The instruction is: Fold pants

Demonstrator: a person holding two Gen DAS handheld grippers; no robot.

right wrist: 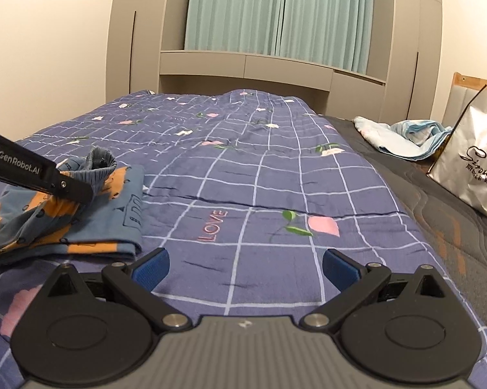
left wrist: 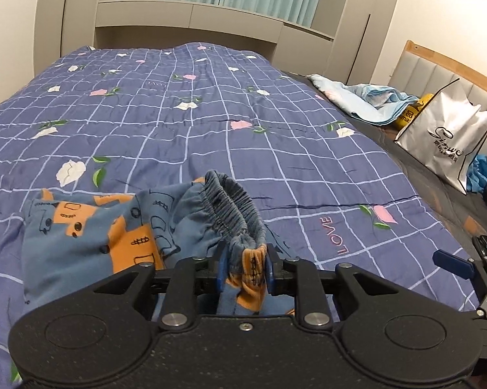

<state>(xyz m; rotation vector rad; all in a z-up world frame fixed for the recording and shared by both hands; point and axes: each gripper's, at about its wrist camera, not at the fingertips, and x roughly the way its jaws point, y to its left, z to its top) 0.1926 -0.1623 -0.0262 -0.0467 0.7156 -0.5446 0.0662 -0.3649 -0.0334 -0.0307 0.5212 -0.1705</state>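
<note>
1. While the left gripper (left wrist: 245,267) pinches the pants (left wrist: 91,227) by their waistband (left wrist: 233,204), they lie bunched at its 10 o'clock.
2. Right gripper (right wrist: 245,269), 3 o'clock, gapes empty.
3. Soft, light cloth (likely droopy): grip the elastic.

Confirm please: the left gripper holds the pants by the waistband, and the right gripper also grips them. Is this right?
Not quite. The left gripper does clamp the pants at the elastic waistband, but the right gripper grips nothing: in the right wrist view its jaws stand wide open above the quilt.
</note>
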